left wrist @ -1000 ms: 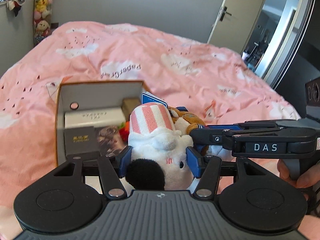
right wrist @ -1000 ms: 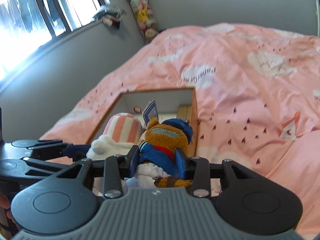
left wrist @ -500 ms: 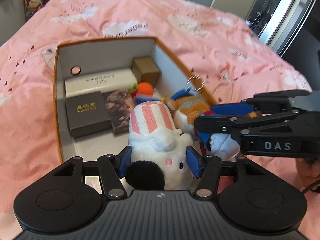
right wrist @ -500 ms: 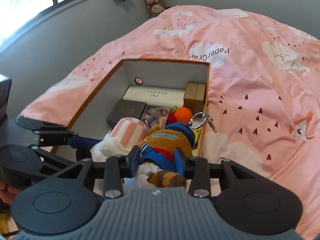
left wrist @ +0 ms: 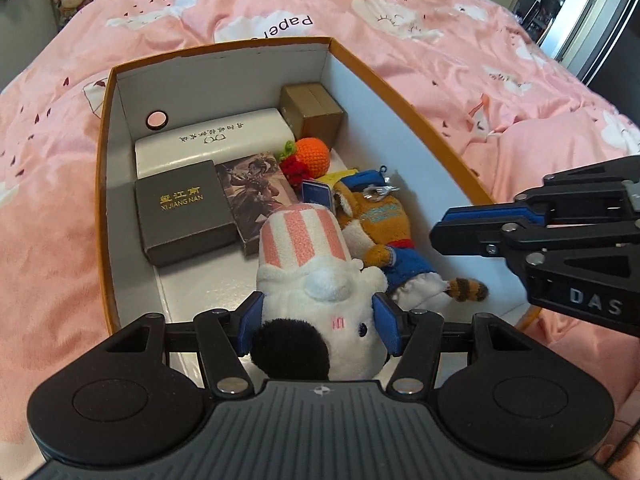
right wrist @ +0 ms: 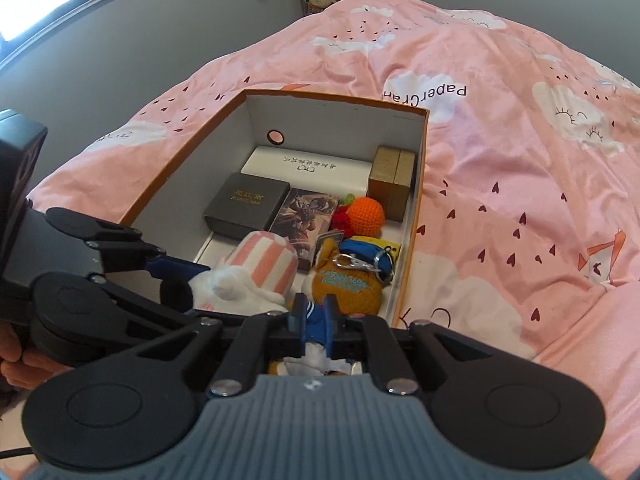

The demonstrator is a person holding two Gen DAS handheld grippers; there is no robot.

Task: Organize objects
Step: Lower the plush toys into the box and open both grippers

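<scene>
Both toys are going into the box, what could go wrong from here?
The white plush in the left gripper sits against the bear plush; releasing may leave it piled on top. The shut right gripper seems to have blue cloth between its fingers, so pulling away might drag the bear out.

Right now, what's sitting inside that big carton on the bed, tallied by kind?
Small boxes: 4 (white case, grey box, picture box, brown box)
Plush toys: 2 (white plush, brown plush)
Crocheted fruit bunch: 1
Total: 7
</scene>
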